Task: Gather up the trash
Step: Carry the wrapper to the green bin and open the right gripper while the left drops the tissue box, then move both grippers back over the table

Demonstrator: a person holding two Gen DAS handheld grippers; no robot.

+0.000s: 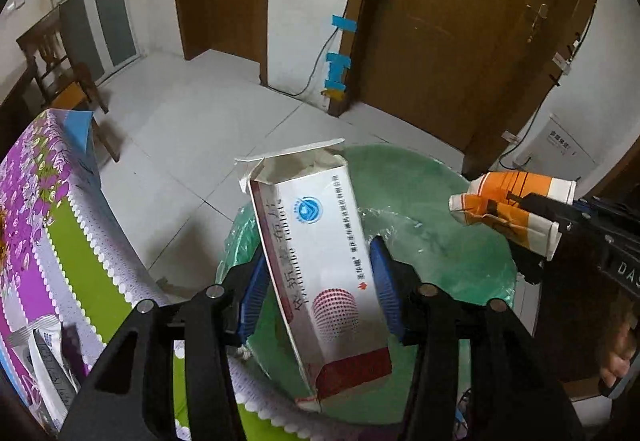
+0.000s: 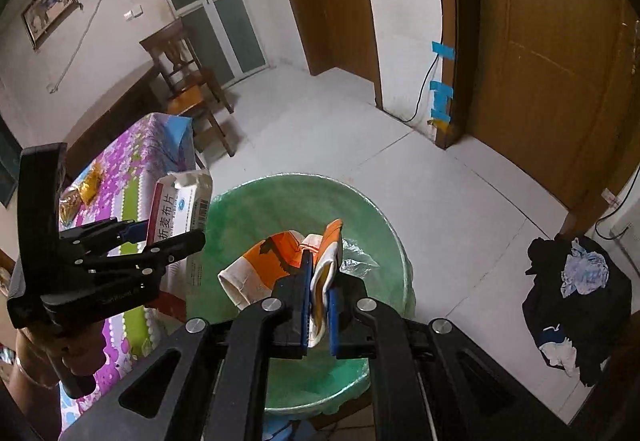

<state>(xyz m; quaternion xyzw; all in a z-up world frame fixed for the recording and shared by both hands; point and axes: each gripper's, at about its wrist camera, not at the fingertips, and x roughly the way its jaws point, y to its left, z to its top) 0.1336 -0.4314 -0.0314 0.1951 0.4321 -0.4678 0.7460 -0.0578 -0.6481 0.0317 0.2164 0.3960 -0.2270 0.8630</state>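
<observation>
The left gripper [image 1: 320,281] grips a white medicine box [image 1: 320,273] between its blue pads [image 1: 384,281], the box standing tilted with its torn top flap open, held above the near rim of a bin lined with a green bag [image 1: 440,201]. The right gripper [image 2: 318,305] is clamped on a crushed orange-and-white paper cup [image 2: 280,261], which lies on its side between the blue pads and hangs over the open mouth of the same bin. From the left wrist camera the cup shows at the right, above the bin's far side, apart from the box. Just beside the bin to the left stands a table under a purple floral cloth [image 1: 40,201], with some packets [image 1: 44,353] lying on its near end. A wooden chair [image 2: 188,81] stands beyond the table on the pale tiled floor, and a dark heap of clothes [image 2: 576,301] lies to the right of the bin.
</observation>
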